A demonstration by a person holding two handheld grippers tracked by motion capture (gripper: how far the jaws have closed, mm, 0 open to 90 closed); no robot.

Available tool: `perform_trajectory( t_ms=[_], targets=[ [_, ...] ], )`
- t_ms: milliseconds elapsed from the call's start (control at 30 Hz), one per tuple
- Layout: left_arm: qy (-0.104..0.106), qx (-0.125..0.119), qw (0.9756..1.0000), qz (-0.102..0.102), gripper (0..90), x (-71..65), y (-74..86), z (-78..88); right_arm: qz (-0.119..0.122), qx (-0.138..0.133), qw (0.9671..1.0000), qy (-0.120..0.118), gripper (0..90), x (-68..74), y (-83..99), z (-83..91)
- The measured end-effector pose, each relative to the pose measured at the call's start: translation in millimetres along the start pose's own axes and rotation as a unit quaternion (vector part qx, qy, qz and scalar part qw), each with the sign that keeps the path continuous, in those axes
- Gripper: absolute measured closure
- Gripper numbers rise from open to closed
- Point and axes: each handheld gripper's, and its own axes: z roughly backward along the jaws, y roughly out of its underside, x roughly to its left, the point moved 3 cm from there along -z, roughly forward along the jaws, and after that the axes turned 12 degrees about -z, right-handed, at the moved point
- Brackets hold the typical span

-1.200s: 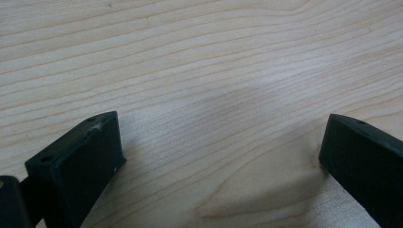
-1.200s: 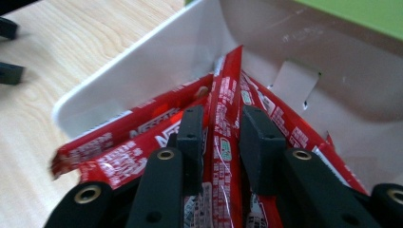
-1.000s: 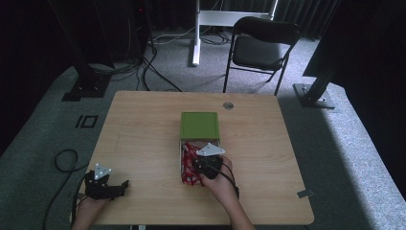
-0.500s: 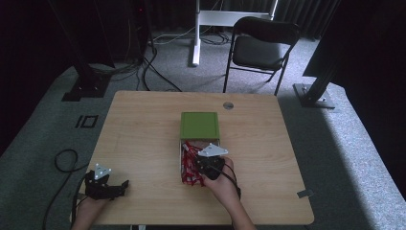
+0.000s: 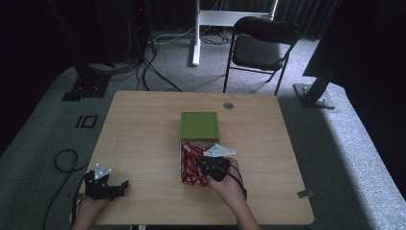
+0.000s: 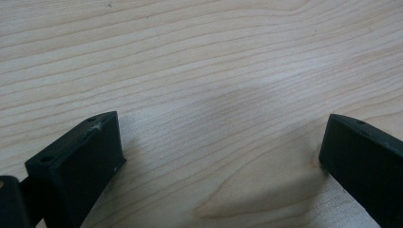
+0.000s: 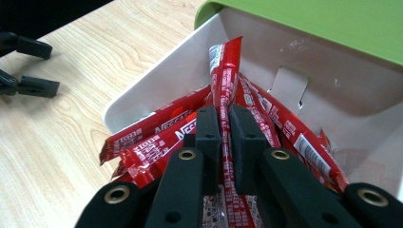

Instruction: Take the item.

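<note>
One red sachet (image 7: 223,71) is what we are pinching in the right tool (image 7: 225,124), its jaws pressed nearly together on the packet's lower half while the top end is standing up and leaning toward the back wall of the white box (image 7: 304,57). In the high view the right tool (image 5: 205,162) is sitting over the near end of that box (image 5: 181,158), near the middle of the counter (image 5: 143,129). Around the pinched packet, the other red sachets (image 7: 157,135) are lying in a loose fan, some overhanging the box's near rim. The box's green lid (image 5: 199,125) is covering its far part, and in the right gripper view it is hanging above the packet's tip.

We are resting the left tool (image 5: 123,184) near the counter's near left corner, well apart from the box; its jaws are spread wide with nothing but bare wood (image 6: 214,95) between them.

From here we are judging a few risks. The grip is narrow on a slick, thin packet, so a quick lift could let it slide out. Neighbouring sachets are touching the held one, and they could drag along and spill over the rim. The box looks light and nothing is bracing it, so a sideways tug could shift it, and lifting straight up could catch the tip under the lid.
</note>
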Motion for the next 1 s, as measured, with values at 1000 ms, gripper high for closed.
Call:
perform_trajectory(
  t_ms=[1000],
  targets=[
    [0.0, 0.0, 1.0, 0.001, 1.5, -0.1, -0.1, 0.0, -0.029, -0.078, 0.9965, 0.0, 83.0, -10.0, -33.5, 48.8]
  ],
)
